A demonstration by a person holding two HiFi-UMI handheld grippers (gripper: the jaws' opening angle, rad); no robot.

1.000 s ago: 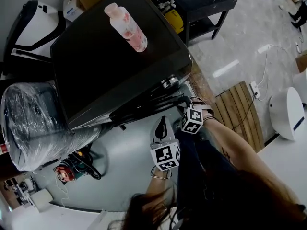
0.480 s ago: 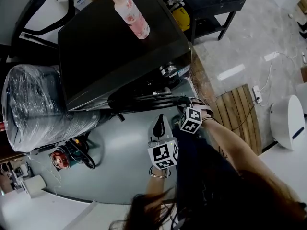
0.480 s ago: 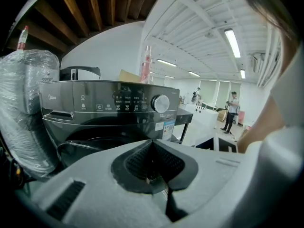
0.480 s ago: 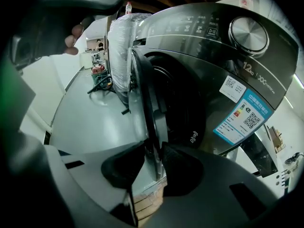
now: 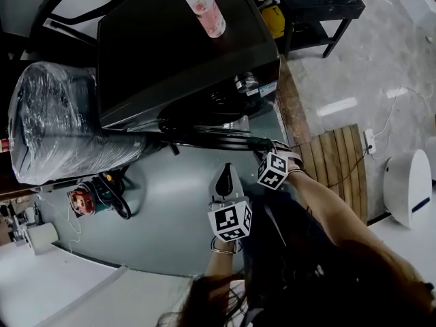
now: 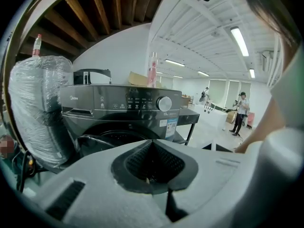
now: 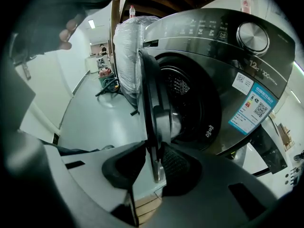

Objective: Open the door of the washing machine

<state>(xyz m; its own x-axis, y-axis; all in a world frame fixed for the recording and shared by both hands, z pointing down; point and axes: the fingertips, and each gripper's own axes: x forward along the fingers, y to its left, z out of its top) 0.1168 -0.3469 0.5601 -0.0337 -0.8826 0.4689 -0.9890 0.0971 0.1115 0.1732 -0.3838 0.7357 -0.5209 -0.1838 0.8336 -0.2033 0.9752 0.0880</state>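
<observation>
My right claw (image 7: 153, 167), jaws just closing, pinches the free rim of the washing machine door (image 7: 151, 103), which stands ajar from the drum (image 7: 183, 91); left claw (image 6: 154, 163) closed together, empty; hazard: the thin rim may slip my grip if I pull off its arc.

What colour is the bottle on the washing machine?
The bottle is pink and white, clearest in head view.

Grey left claw (image 6: 152, 142), black pads (image 6: 165, 163), marker cube (image 5: 230, 221)
</observation>
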